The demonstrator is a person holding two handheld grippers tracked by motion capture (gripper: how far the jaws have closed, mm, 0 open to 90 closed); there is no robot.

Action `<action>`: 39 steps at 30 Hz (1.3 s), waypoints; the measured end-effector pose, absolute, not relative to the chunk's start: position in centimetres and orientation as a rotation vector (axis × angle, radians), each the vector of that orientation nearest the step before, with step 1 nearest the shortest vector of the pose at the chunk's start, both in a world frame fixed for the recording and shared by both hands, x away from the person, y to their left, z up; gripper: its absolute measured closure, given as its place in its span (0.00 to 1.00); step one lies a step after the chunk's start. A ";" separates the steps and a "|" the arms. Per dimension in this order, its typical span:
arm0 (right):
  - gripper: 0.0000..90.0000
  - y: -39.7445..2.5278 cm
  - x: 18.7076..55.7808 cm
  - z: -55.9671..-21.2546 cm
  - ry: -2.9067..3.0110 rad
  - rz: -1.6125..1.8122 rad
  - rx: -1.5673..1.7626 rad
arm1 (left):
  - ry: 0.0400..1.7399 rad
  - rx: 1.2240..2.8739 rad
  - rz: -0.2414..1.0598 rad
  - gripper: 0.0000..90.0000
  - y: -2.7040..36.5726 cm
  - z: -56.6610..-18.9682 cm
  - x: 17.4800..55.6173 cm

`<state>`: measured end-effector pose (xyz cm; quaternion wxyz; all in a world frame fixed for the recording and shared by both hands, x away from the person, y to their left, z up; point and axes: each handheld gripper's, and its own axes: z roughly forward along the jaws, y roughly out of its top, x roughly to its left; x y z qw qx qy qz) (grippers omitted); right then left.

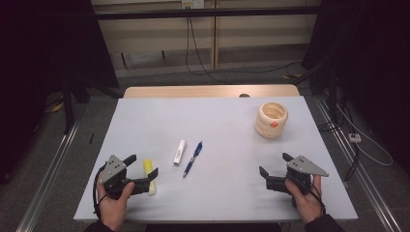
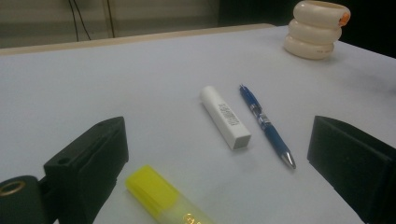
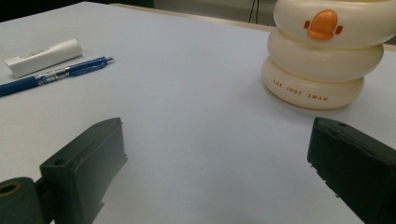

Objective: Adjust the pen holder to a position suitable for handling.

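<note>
While the left gripper [image 1: 143, 170] straddles the yellow highlighter [image 1: 149, 177] on the table [image 1: 217, 121], fingers apart like the idle right gripper's [image 1: 273, 169], closing on it seems next.

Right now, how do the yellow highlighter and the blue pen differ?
The highlighter is yellow and stubby; the pen is blue and slim. The highlighter lies between the open jaws of the left tool; the pen lies apart, beside the white stick. Both lie flat on the table.
</note>
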<state>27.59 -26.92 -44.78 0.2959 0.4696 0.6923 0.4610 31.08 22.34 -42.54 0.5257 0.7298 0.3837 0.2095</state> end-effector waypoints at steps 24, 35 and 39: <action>0.12 -27.4 28.5 -44.5 1.823 1.253 1.275 | 0.934 1.754 0.474 0.06 22.7 -42.7 31.2; 0.09 -28.8 30.2 -43.0 1.835 1.227 1.292 | 0.961 1.755 0.482 0.06 22.9 -42.9 31.2; 0.08 -29.0 31.7 -42.7 1.817 1.226 1.299 | 0.965 1.763 0.477 0.06 22.9 -43.0 31.3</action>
